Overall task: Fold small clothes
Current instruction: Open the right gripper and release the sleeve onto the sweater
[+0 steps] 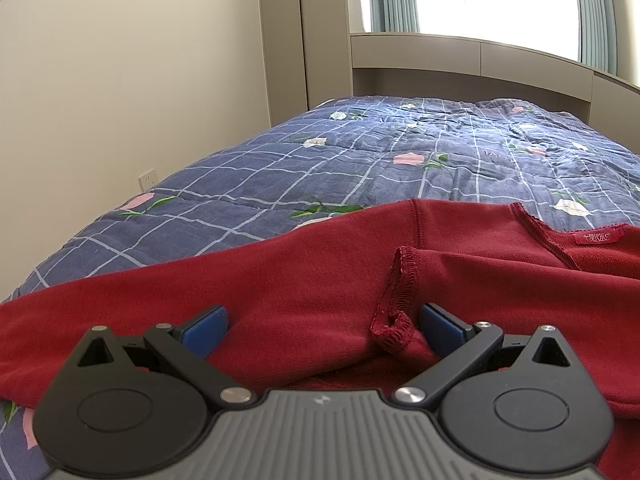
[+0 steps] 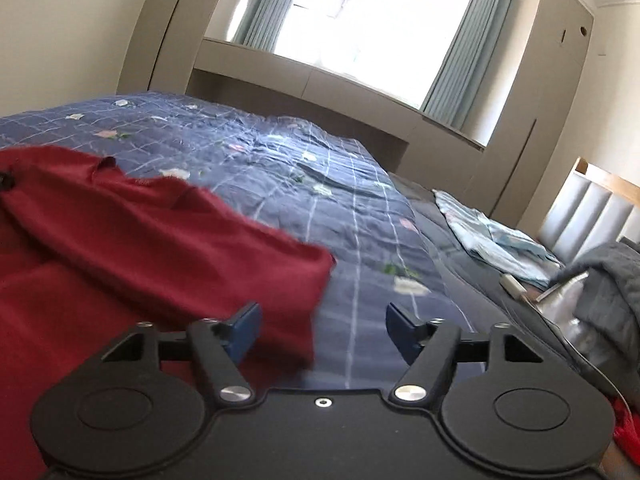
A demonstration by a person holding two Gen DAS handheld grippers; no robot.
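A dark red knit top (image 1: 304,280) lies spread on the blue checked quilt (image 1: 280,168). Its neckline with a red label (image 1: 596,237) is at the right of the left wrist view. A sleeve cuff (image 1: 394,320) lies folded over the body. My left gripper (image 1: 322,330) is open, low over the top, with the cuff beside its right pad (image 1: 442,332). In the right wrist view the top (image 2: 132,240) fills the left side. My right gripper (image 2: 322,330) is open and empty over the top's right edge; its left pad (image 2: 244,332) is above red cloth, its right pad above the quilt (image 2: 360,216).
A light blue garment (image 2: 492,236) and a grey blanket (image 2: 616,280) lie at the right near the padded headboard (image 2: 592,216). A white charger (image 2: 514,284) and cable lie beside them. Wardrobes and a window ledge (image 1: 480,52) stand beyond the bed.
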